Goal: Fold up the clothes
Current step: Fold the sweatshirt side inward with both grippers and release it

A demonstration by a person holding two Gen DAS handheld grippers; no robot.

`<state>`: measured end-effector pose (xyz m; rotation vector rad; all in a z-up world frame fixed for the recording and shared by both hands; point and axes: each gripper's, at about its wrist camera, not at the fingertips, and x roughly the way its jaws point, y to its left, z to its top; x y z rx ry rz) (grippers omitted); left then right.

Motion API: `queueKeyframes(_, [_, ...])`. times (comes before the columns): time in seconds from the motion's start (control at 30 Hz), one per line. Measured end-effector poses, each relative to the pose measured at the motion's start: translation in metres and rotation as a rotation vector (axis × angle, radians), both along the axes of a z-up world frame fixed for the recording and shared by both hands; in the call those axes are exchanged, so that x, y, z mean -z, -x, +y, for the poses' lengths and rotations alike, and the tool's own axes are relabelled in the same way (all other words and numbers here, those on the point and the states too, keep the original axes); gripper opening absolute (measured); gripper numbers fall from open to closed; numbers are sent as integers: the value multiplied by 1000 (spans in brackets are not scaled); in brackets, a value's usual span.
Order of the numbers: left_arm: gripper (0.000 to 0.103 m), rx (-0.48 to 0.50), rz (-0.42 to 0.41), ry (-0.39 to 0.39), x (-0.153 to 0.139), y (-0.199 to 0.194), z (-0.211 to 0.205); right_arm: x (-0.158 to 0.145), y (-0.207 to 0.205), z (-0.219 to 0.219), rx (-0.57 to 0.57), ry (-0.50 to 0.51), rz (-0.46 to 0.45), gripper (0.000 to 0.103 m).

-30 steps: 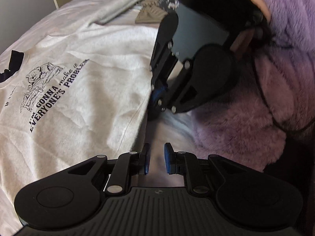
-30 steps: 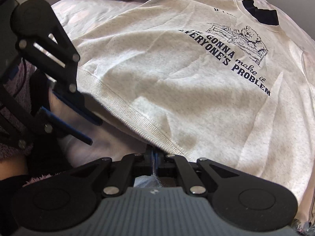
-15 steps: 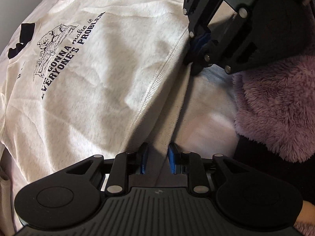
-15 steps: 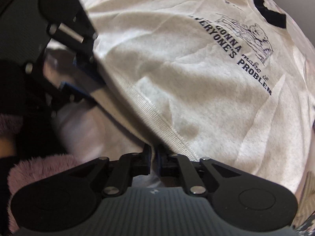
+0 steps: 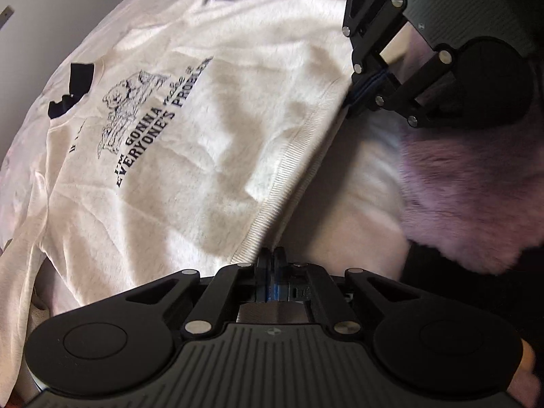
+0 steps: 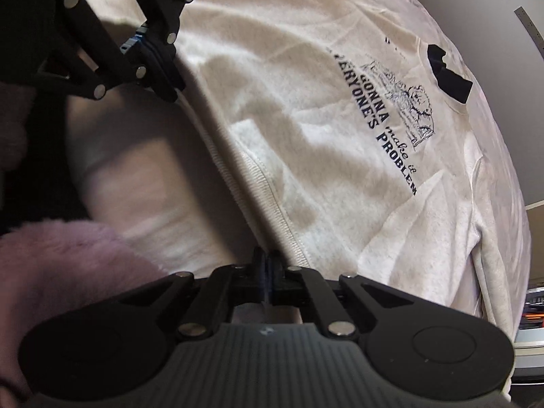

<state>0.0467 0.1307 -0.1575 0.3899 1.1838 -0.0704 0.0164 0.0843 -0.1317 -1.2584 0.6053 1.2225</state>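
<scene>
Surface: a pale, pinkish-white bed (image 5: 353, 210), with a grey wall behind. One garment lies on it, and two tools are in view.

Item: one light heather-grey sweatshirt (image 5: 176, 156), spread front-up across the bed, moderately creased. Dark navy print on the chest: a bear drawing with lettering, "EVERYONE'S PROBLEM" legible. A dark navy patch shows inside the neck opening (image 6: 448, 71). The ribbed hem (image 5: 289, 170) is raised off the bed and runs taut between the two tools.

Left tool (image 5: 271, 255): jaws narrow, closed onto the hem at one end. Right tool (image 6: 268, 258): jaws narrow, clamped on the hem at the other end; the fabric between its pads is hard to make out, apparently a single fold.

One fluffy purple sleeve (image 5: 469, 190) appears beside the tools.
</scene>
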Motion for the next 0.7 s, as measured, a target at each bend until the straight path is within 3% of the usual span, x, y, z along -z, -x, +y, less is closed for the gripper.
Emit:
queueKeyframes(0.17, [0,47,68,40,3,-1,-13,-7,14,-11,-40,42,49,2])
queueKeyframes(0.27, [0,88,137,27,25,-4,-19,1,16,-14,-29,70,99,2])
queueKeyframes(0.5, [0,-15,258,167,47,-30,5,14,-24,-3,171,105,351,3])
queueKeyframes(0.63, [1,-53,311,220,53,-36,14,12,-30,-8,197,104,421,5])
queueKeyframes(0.7, [1,-74,262,260,42,-35,20,6,-31,-16,208,77,447,5])
